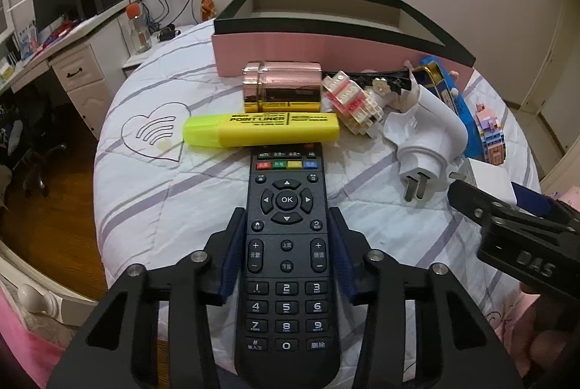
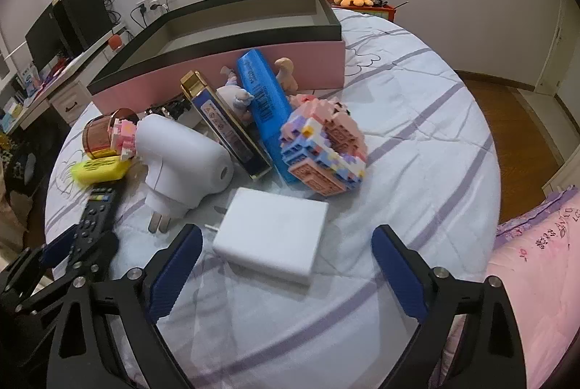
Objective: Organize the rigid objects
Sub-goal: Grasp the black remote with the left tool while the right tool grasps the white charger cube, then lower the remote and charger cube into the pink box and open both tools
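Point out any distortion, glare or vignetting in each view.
Left wrist view: fisheye bends the pink box rim; black vignette fills the corners; room lights glare off the rose-gold case; remote control sharp. Right wrist view: same corner vignette, curved walls, soft even lighting.

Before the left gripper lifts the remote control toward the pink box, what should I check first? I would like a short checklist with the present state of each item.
1. Left gripper jaws closed on the remote control: ok; the blue pads press both long sides.
2. Grip near the remote's balance point: cannot tell; the pads sit near mid-length.
3. Yellow highlighter apart from the remote's far end: not ok; it lies right across that end and may be dragged.
4. Pink box open on top: ok; no lid is on it.
5. Right gripper out of the way: ok; it is open and empty above the white charger block.
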Demonstrator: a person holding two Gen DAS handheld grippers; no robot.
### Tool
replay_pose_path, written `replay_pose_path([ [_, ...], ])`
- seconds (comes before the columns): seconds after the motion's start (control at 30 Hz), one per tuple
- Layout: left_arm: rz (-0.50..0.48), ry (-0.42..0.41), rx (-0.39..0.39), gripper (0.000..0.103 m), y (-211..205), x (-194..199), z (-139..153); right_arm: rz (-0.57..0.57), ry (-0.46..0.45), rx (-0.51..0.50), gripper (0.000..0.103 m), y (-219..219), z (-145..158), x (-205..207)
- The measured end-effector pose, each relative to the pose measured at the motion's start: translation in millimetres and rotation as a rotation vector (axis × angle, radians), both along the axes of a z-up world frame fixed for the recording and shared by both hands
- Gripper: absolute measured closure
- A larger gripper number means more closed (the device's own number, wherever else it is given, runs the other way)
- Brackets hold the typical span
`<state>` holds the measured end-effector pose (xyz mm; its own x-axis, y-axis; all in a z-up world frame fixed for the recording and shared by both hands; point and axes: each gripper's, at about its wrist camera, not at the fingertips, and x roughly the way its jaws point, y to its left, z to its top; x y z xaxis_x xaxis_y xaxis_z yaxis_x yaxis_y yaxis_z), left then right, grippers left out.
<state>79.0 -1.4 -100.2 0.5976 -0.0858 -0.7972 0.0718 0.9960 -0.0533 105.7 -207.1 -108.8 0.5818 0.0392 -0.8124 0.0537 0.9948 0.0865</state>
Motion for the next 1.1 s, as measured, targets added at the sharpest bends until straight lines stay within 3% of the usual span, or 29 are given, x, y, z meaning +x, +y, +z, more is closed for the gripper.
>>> replay_pose_path([
  [0.13, -0.005, -0.005, -0.006, 0.059, 2, -2, 0, 0.002, -0.029, -0.057, 0.031, 9, -2, 0],
  [0.4, -0.041, 0.007, -0.097, 0.059, 6, -10, 11, 0.018, -0.068, -0.008, 0.031, -1, 1, -13],
  [0.8, -0.046, -0.042, -0.089, 0.059, -5, -18, 31, 0.051, -0.108, 0.015, 0.031, -3, 27, -28],
  [1.1, -0.044, -0.083, -0.111, 0.059, 2, -2, 53, 0.097, -0.16, 0.02, 0.031, 4, 58, -22],
])
